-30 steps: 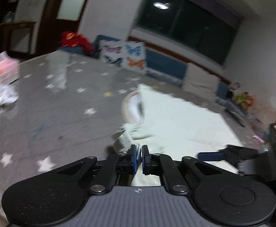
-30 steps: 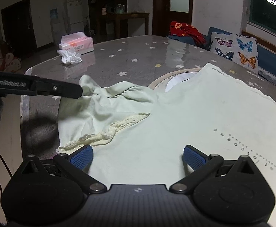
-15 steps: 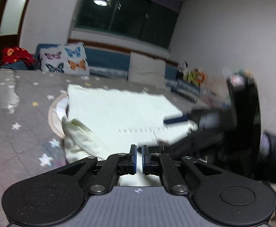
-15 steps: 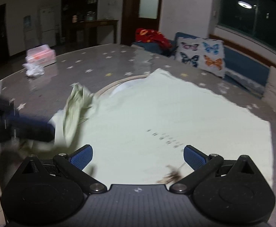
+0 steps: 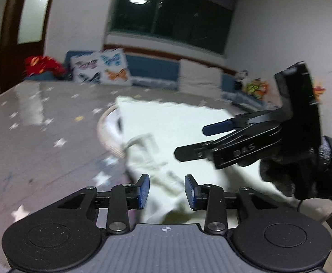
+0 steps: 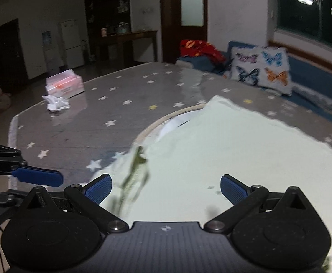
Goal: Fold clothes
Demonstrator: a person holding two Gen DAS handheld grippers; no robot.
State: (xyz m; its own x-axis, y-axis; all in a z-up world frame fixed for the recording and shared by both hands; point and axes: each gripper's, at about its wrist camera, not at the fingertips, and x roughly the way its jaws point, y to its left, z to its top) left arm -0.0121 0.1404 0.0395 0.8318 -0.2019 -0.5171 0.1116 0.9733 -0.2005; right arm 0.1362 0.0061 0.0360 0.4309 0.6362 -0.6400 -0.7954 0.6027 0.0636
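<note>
While the pale green garment [image 6: 245,159] lies spread over the right part of the grey star-patterned worktop [image 6: 120,104], I have the left gripper [image 5: 167,190] low over its near left corner, where a rumpled, folded-in part of the cloth [image 5: 147,157] sits. Its blue fingers [image 5: 143,191] have just been parting and now stand released, with the cloth below the gap and, as far as I can see through the blur, not pinched. My right gripper [image 6: 164,188] hovers over the near middle of the garment with its fingers [image 6: 98,187] spread wide and nothing in them; in the left view it hangs above the cloth, held by a dark-gloved hand [image 5: 302,170]. The only container I can make out is a pale tissue box [image 6: 64,86] at the far left of the worktop, with a crumpled white tissue [image 6: 56,103] lying just in front of it; what the box holds I cannot tell. A round hoop [image 6: 166,122] peeks out from under the garment's far left edge. Left of the garment the worktop is bare up to its rounded near-left edge [image 6: 12,132]. Beyond the far edge stand a butterfly cushion [image 6: 260,68] and a red heap of fabric [image 6: 200,49].
</note>
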